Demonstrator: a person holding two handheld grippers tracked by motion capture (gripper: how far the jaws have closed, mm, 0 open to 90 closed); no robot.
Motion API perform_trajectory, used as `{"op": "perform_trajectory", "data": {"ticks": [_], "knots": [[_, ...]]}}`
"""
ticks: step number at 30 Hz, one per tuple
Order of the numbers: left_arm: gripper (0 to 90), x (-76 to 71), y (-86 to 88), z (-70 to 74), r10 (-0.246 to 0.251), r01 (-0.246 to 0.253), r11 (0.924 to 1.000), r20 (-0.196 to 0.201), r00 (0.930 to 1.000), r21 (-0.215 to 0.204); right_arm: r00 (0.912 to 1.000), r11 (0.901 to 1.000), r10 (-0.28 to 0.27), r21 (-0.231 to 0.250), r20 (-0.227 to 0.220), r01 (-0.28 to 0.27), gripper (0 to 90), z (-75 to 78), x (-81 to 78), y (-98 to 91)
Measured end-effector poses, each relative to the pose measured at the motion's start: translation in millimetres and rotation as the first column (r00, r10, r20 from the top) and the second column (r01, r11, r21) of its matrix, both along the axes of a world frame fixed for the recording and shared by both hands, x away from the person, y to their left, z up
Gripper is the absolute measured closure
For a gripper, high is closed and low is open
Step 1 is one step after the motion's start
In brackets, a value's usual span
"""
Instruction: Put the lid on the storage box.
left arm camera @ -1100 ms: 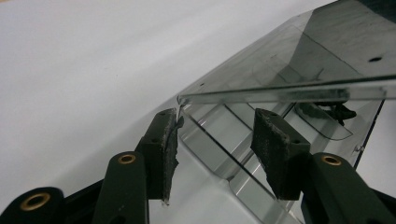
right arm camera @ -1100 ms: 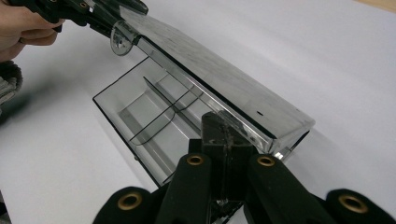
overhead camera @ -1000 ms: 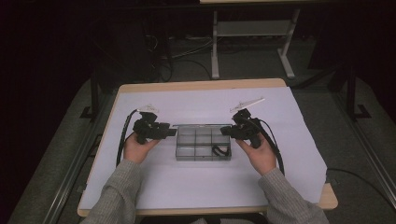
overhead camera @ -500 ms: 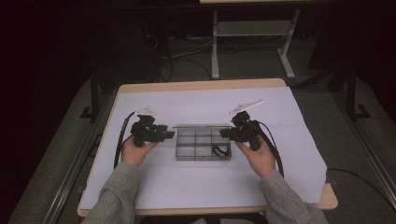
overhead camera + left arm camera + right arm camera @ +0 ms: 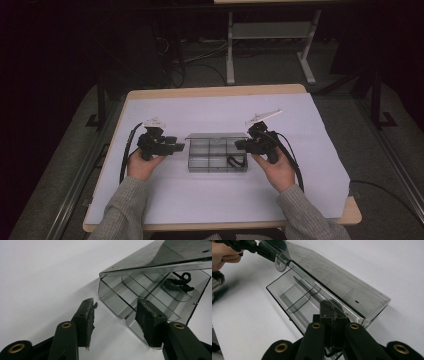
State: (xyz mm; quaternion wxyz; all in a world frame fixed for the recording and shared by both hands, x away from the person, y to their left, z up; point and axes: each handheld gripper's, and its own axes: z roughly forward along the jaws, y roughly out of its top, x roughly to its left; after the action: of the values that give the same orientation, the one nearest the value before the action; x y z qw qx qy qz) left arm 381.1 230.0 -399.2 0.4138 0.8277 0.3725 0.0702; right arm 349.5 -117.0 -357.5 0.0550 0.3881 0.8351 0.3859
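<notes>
two grippers are flanking a clear plastic compartment box sitting mid-table on the white sheet, its lid lifted. the right gripper is pinching its jaws together on the box's near wall, while the left gripper is holding its jaws apart, clamping nothing, just beside the box's end.

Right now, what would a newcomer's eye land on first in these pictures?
A clear plastic compartment box sits mid-table on the white sheet, its lid raised and one small dark item in a corner cell. The right gripper is shut at the box's right end, its jaws together against the lid's edge. The left gripper waits open at the left end, holding nothing.
</notes>
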Motion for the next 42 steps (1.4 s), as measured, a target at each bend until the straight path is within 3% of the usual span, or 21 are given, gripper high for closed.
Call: {"op": "perform_trajectory", "data": {"ticks": [42], "knots": [[47.9, -17.2, 9.2, -7.7, 0.01, -0.01, 0.9999, 0.024, 0.9997, 0.008, 0.9988, 0.9995, 0.026, 0.021, -0.041, -0.025, 88.7, -19.8, -14.1, 1.3]]}}
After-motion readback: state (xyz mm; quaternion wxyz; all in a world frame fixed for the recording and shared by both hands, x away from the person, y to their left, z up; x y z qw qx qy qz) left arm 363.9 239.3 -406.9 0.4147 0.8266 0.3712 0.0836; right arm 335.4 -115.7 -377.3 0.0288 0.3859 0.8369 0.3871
